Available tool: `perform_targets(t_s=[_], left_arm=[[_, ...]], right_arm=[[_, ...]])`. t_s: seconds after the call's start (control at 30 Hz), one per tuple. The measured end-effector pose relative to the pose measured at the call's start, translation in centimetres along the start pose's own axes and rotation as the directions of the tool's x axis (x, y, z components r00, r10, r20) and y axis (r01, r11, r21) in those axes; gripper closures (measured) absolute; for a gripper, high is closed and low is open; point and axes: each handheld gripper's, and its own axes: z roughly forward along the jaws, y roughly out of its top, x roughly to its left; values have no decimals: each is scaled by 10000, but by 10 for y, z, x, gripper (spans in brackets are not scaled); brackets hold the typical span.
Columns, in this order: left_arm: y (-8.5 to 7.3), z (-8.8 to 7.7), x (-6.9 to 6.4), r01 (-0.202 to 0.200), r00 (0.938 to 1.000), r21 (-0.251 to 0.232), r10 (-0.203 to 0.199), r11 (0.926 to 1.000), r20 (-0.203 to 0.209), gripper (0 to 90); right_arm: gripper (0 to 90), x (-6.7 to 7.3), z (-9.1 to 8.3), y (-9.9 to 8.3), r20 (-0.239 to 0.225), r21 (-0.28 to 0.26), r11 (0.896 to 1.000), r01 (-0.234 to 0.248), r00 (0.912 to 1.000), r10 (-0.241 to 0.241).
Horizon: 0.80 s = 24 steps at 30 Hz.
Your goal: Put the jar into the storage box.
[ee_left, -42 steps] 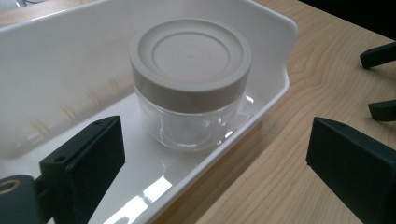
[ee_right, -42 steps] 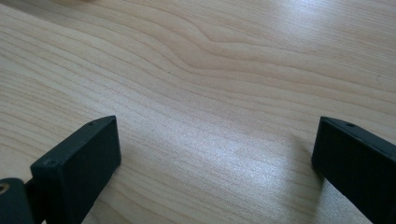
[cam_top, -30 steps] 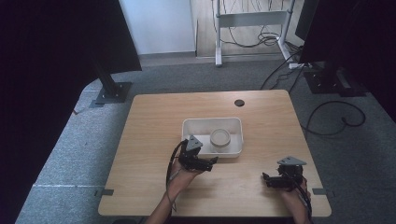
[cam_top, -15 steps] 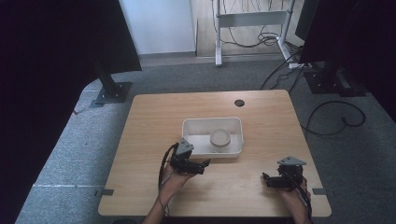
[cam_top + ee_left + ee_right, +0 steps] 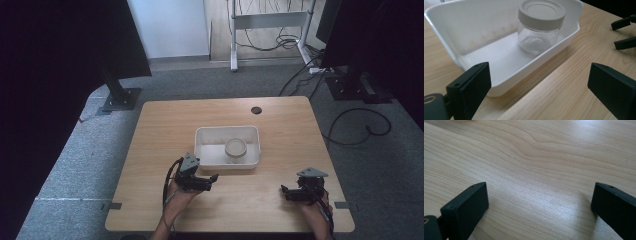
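A clear glass jar with a flat grey screw lid [image 5: 541, 26] is standing upright inside a shallow white rectangular plastic tray [image 5: 446, 23], toward the tray's right half in the high view, where the jar [image 5: 235, 149] is sitting close to the near wall. The tray [image 5: 202, 148] is lying near the middle of a light wooden table with rounded corners [image 5: 165, 125].

The left gripper [image 5: 212, 179] is hovering just in front of the tray's near left corner, apart from it and pointing to the right along the table. In the left gripper view its jaws are standing wide apart with nothing between them, the left gripper [image 5: 539, 85] looking over the tray's near rim toward the jar. The person's left hand [image 5: 177, 195] is gripping it from below.

The right gripper [image 5: 284, 191] is sitting low over the table near the front right corner, well apart from the tray, pointing left. In the right gripper view the right gripper [image 5: 540, 200] is showing its jaws spread wide over bare wood grain, holding nothing. Its tips [image 5: 624, 33] are also appearing at the right edge of the left gripper view.
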Motion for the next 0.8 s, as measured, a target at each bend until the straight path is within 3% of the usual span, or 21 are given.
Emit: perform_targets(t_s=[0.57,0.8], left_arm=[[-31,-9,7,85,9995,110,-82,9999,-319,51],[-47,-11,11,368,9984,218,-358,9991,-445,51]], right_arm=[[8,0,0,0,-1,-2,10000,6,10000,-6],[8,0,0,0,0,-2,10000,3,10000,-3]])
